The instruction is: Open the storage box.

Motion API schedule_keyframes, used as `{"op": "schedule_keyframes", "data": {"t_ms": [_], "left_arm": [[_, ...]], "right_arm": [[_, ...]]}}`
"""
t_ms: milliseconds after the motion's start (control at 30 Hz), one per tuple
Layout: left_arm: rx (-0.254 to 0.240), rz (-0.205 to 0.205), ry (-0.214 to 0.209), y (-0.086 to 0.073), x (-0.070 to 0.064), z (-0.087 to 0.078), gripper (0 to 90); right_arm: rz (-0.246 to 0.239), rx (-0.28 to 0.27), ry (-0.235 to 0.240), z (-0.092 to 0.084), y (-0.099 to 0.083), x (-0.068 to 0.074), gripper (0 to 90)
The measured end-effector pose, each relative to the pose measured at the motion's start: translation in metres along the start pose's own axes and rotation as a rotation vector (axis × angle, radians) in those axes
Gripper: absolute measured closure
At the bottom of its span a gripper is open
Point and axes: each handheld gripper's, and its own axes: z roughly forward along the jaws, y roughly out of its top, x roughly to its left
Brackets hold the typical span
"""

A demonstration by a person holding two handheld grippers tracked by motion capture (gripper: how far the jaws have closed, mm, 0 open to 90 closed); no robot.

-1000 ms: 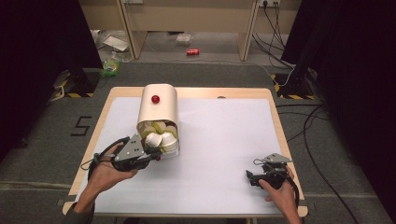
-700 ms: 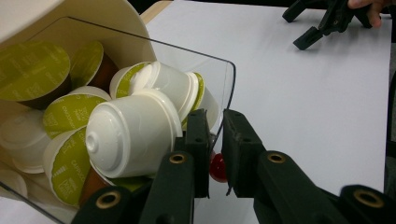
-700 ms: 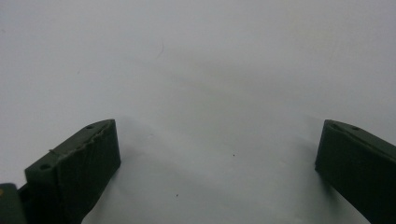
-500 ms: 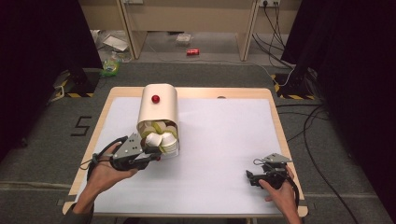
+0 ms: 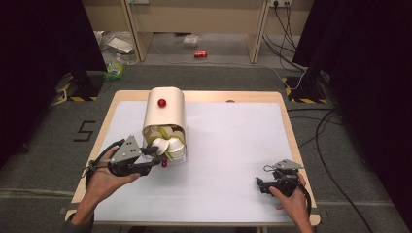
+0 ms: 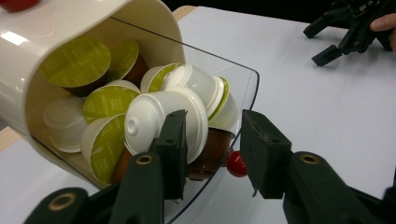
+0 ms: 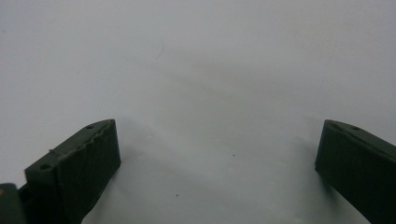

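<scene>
A cream container (image 5: 165, 114) lies on its side on the white table, with a red knob (image 5: 162, 102) on its upper side. Its mouth faces me and holds several coffee capsules (image 6: 154, 116), white and green-lidded, with a brown one (image 6: 210, 147) at the front. A clear curved panel (image 6: 243, 88) with a small red knob (image 6: 236, 164) fronts the mouth. My left gripper (image 5: 156, 156) (image 6: 212, 151) is open, one jaw inside the panel against the capsules and the other outside by the knob. My right gripper (image 5: 261, 184) (image 7: 215, 154) rests open on bare table at the front right.
The table's wooden rim (image 5: 291, 141) frames the white mat. Beyond the far edge the floor holds a red can (image 5: 200, 54), litter (image 5: 114, 68) and cables (image 5: 335, 121). The right gripper (image 6: 322, 46) shows far off in the left gripper view.
My left gripper has edged a little closer to the container's mouth. The right gripper and the container have stayed put.
</scene>
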Motion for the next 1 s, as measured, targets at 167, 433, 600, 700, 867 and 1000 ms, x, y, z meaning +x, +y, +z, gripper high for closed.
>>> {"op": "schedule_keyframes", "data": {"t_ms": [167, 433, 600, 700, 867, 1000], "left_arm": [[-0.009, -0.017, 0.026, 0.002, 0.001, -0.003, 53.9], [-0.007, -0.039, 0.065, 0.004, 0.002, -0.001, 44.9], [0.003, -0.047, 0.086, 0.006, 0.002, 0.002, 40.4], [0.005, -0.050, 0.113, 0.007, 0.004, 0.004, 37.5], [0.009, -0.080, 0.133, 0.010, 0.007, 0.005, 35.1], [0.008, -0.085, 0.144, 0.013, 0.008, 0.006, 34.2]], "right_arm": [[0.000, 0.000, 0.000, 0.000, 0.000, 0.000, 0.5], [0.000, 0.000, 0.000, 0.000, 0.000, 0.000, 0.5], [0.001, 0.000, -0.001, 0.000, 0.000, 0.000, 0.5], [0.001, -0.001, 0.000, 0.000, 0.000, 0.000, 0.5], [0.002, -0.001, 0.000, 0.000, 0.000, 0.000, 0.5], [0.001, -0.001, 0.001, 0.000, 0.000, 0.000, 0.4]]}}
